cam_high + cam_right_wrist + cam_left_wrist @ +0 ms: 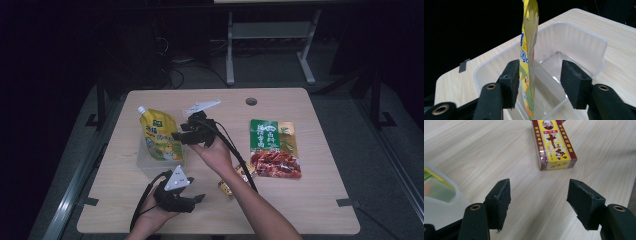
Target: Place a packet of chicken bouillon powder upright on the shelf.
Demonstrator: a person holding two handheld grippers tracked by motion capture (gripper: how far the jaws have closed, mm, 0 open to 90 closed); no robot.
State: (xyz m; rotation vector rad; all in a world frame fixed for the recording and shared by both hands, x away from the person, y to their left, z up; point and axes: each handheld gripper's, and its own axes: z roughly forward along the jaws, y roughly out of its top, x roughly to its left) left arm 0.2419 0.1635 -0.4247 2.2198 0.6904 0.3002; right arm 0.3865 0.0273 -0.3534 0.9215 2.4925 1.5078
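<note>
Right gripper [539, 82] fingers parted around yellow pouch [529, 50] standing in clear tub [584, 40]; left gripper [539, 205] fingers wide, empty, above the surface [474, 152].

Your left hand grips the black left tongs [199, 199] low near your edge of the surface, jaws parted wide with nothing between them. Your right forearm reaches forward and across toward the left, the hand [216, 152] holding the black right tongs [176, 137], whose jaws stand apart, pads not pressing.

green snack packet [274, 148], spice box [554, 143], wooden table [310, 200]
</note>
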